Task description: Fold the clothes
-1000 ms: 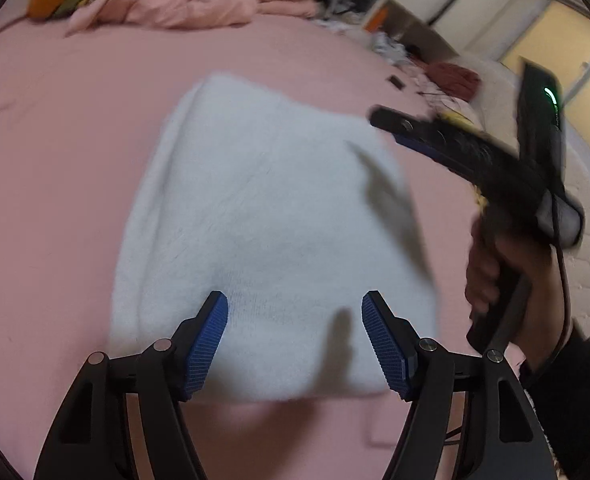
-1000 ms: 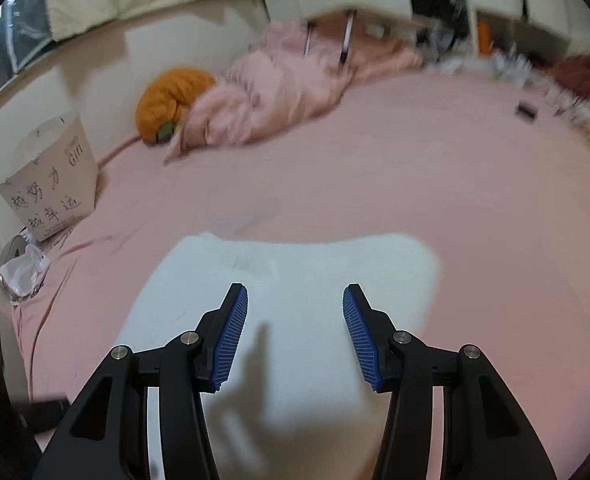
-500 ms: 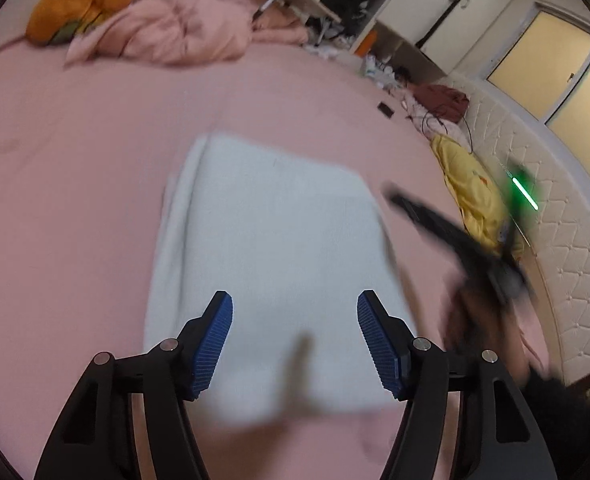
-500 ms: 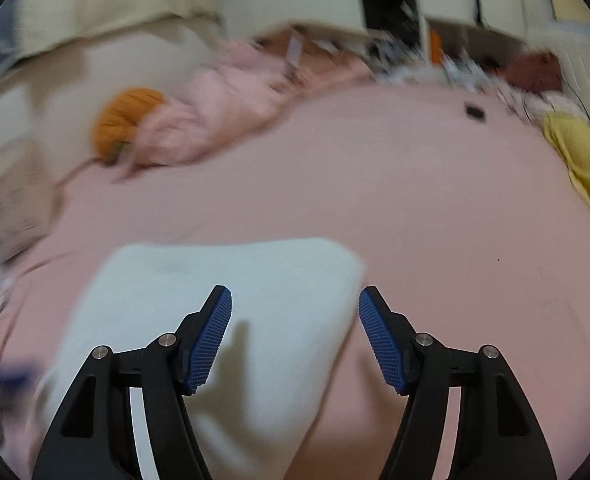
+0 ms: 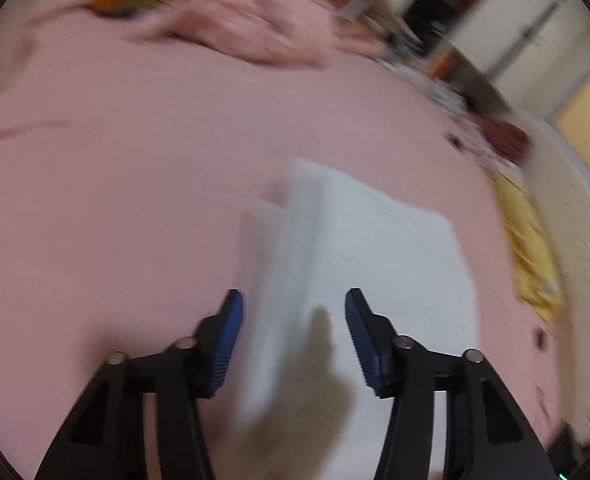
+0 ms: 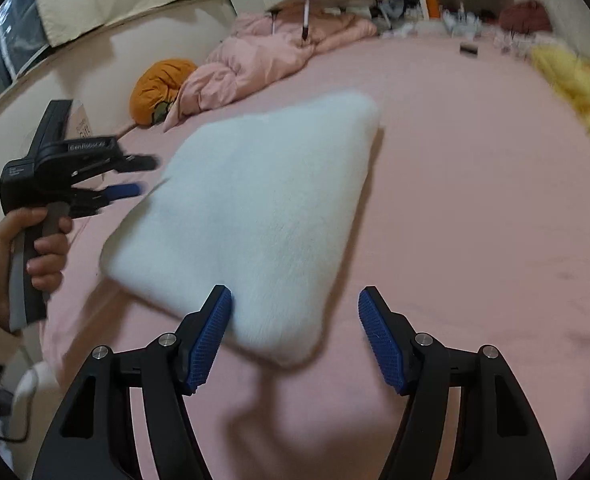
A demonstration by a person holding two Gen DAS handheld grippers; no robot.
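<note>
Folded white fleece garment lies flat on the pink bed sheet, centre of bed. Around it: crumpled pink duvet at 12 o'clock, orange cushion at 11, yellow cloth at 2, nothing lying on the garment. Right claw spread wide, empty, over garment's near right corner. Left claw part-spread, nothing pinched, jaws just been closing, above garment's left folded edge; in right view left claw sits at 9 o'clock beside the garment, gripped by a hand. Vs 1 s ago: right claw wider and shifted right off the garment's middle; left claw moved leftward.
</note>
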